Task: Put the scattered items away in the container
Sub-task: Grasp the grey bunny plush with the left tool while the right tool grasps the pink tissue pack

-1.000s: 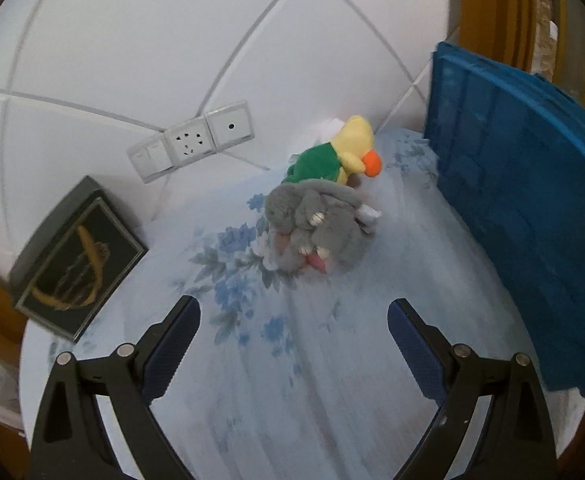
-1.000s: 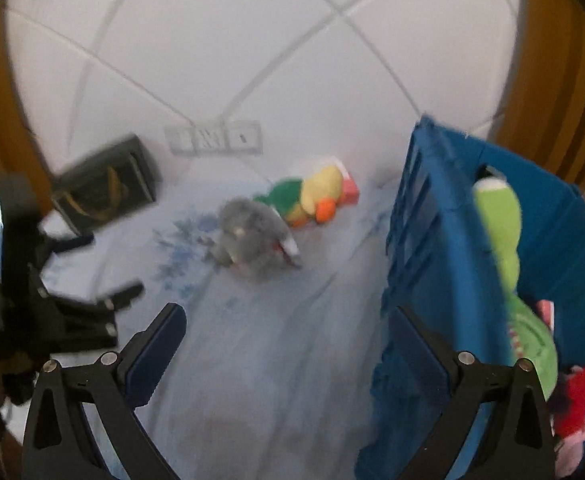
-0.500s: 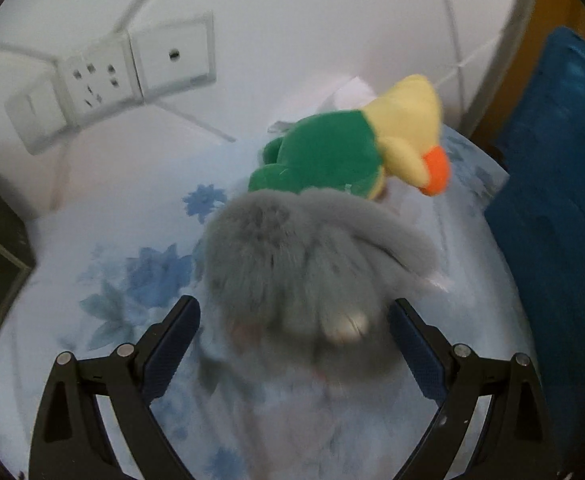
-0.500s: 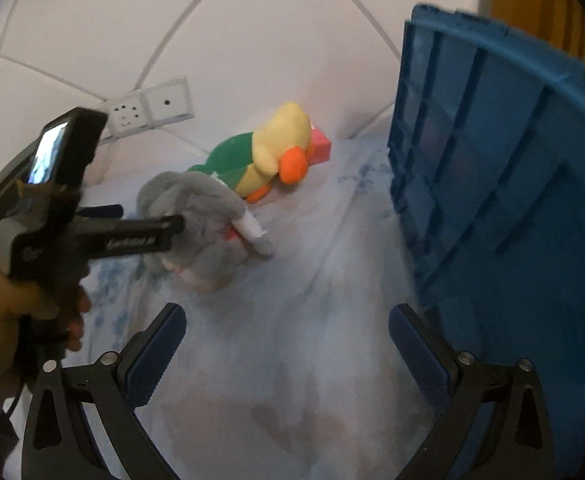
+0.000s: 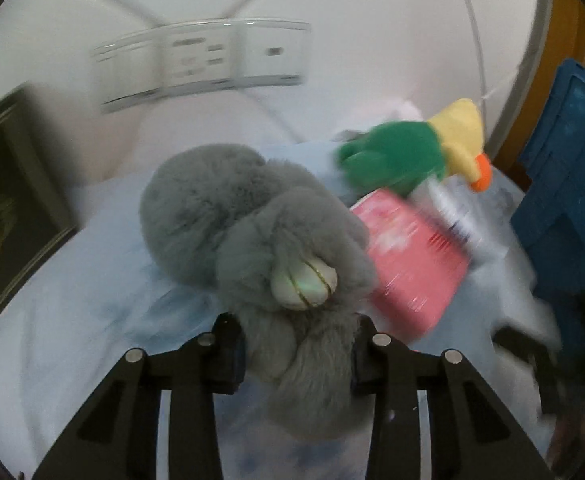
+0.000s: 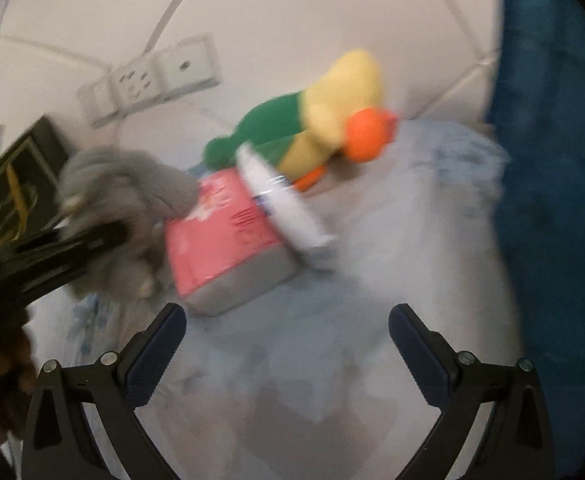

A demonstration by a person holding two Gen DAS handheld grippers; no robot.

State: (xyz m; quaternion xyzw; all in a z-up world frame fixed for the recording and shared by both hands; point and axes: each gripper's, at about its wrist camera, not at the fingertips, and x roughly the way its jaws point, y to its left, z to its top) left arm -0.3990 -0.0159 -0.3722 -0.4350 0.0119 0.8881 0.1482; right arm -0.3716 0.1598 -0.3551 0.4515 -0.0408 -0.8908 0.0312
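My left gripper (image 5: 297, 354) is shut on the grey plush toy (image 5: 260, 232), its fingers pressed into the fur near the toy's lower end; the toy also shows at the left of the right wrist view (image 6: 128, 184). A pink packet (image 5: 408, 256) lies just right of it, also seen in the right wrist view (image 6: 220, 232). A green and yellow plush duck (image 6: 324, 120) lies behind, near the wall. My right gripper (image 6: 286, 336) is open and empty, in front of the pink packet. The blue crate (image 6: 552, 200) stands at the right.
A black framed picture (image 5: 8, 208) leans against the wall at the left. Wall sockets (image 6: 152, 76) sit on the white tiled wall behind. The surface is a pale blue flowered cloth (image 6: 392, 240).
My left gripper has closed on the grey plush toy and shifted it, uncovering the pink packet. My right gripper has moved closer to the packet and duck.
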